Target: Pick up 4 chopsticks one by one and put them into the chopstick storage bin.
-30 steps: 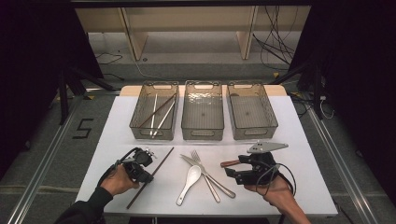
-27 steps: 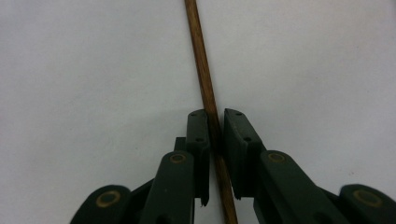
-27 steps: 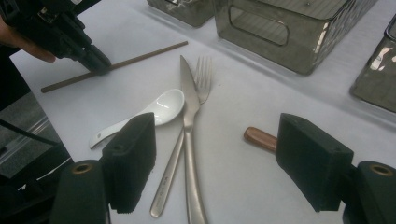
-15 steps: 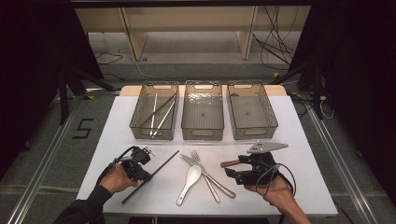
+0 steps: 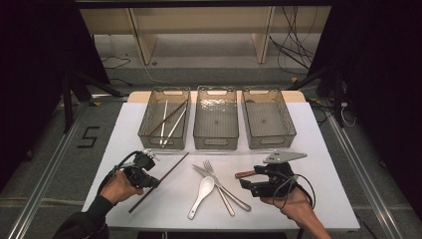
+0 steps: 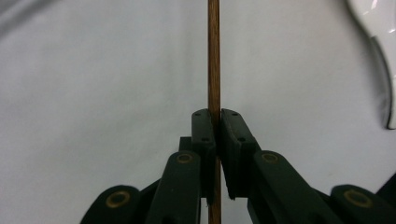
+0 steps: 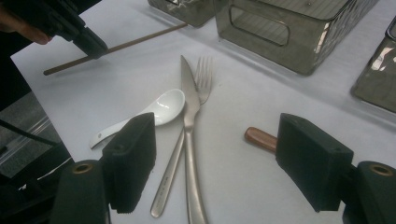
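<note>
My left gripper (image 5: 149, 180) sits at the front left of the white table (image 5: 318, 149), shut on a thin brown chopstick (image 5: 171, 169) near its middle. In the left gripper view the stick (image 6: 214, 70) runs straight up between the pressed pads (image 6: 205, 130) of that gripper (image 6: 217, 116). At the front right, my right gripper (image 5: 244, 180) rests open and points left. Its jaws (image 7: 215, 154) stand wide apart over the table, with a brown handle (image 7: 261, 138) lying just by the right jaw.
A white spoon (image 5: 203, 191), a fork (image 5: 215, 179) and a knife (image 5: 224, 188) lie crossed between the hands. Three clear bins stand in a row behind: the left one (image 5: 164, 145) holds several chopsticks, the middle (image 5: 215, 145) and right (image 5: 271, 144) bins are beside it.
The left gripper's jaws have closed on the chopstick, and the stick has swung slightly with the hand. The right hand and the cutlery have stayed put.
</note>
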`<state>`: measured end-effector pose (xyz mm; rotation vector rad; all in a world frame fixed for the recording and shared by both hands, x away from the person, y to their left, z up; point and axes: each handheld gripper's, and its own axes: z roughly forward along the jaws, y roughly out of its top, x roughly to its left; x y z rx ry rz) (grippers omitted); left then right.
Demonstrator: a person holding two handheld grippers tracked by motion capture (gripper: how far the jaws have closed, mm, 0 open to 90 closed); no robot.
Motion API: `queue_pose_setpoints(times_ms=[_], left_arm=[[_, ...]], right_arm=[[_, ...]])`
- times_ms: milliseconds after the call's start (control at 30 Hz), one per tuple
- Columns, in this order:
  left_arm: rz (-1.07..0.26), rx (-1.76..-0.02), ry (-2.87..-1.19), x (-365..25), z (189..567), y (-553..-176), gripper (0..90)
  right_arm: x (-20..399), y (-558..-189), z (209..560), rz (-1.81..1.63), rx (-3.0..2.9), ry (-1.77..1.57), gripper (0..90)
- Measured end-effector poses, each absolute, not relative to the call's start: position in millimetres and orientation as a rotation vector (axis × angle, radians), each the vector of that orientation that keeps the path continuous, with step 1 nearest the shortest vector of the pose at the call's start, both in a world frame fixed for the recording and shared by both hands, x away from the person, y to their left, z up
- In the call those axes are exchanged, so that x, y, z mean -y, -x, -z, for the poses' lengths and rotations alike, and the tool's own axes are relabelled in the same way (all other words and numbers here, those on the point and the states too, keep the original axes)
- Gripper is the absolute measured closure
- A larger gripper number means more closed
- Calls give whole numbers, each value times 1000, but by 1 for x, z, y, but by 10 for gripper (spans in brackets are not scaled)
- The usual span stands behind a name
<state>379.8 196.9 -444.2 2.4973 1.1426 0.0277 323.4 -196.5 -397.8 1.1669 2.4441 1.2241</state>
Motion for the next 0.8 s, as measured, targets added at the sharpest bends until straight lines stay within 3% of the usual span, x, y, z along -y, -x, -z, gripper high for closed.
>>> queue_pose_setpoints(times_ms=[800], left_arm=[[-197,-1086,-2185,-211,371,-418,841]], right_arm=[[197,-325,399,-1226,-2438,-1181,298]])
